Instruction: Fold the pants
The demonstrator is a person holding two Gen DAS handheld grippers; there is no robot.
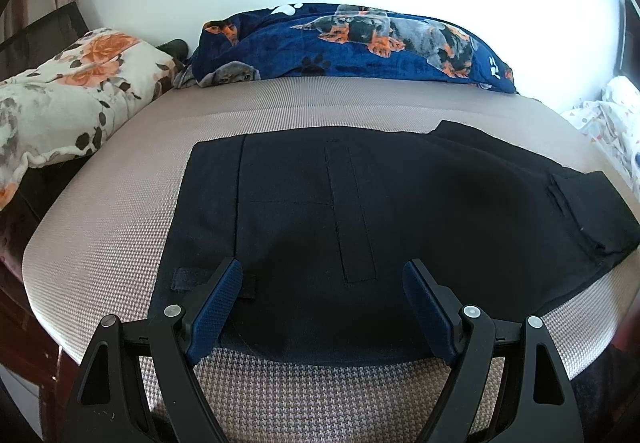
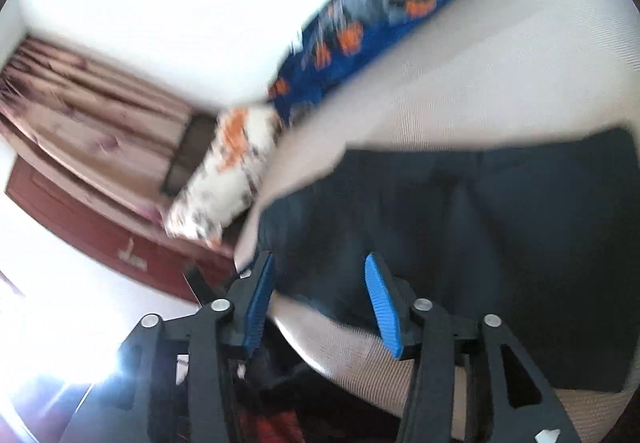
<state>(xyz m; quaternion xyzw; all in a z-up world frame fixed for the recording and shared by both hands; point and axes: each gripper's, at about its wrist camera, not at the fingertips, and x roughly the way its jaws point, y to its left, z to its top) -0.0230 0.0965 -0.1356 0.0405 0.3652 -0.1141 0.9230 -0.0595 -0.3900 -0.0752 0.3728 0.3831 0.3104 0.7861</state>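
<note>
Dark navy fabric pants (image 1: 360, 227) are seen folded flat into a compact rectangle on the beige woven bed (image 1: 120, 211). Left claw (image 1: 322, 307) and right claw (image 2: 320, 303) are held apart, gripping nothing; little folding is judged left.

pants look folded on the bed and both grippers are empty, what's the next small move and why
Probably bring the left gripper down onto the near edge of the black pants and pinch it for another fold. Its jaws stand open just above that edge, and the right gripper is open too, holding nothing.

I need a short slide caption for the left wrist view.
Open left tool over folded black pants on a beige mattress.
</note>
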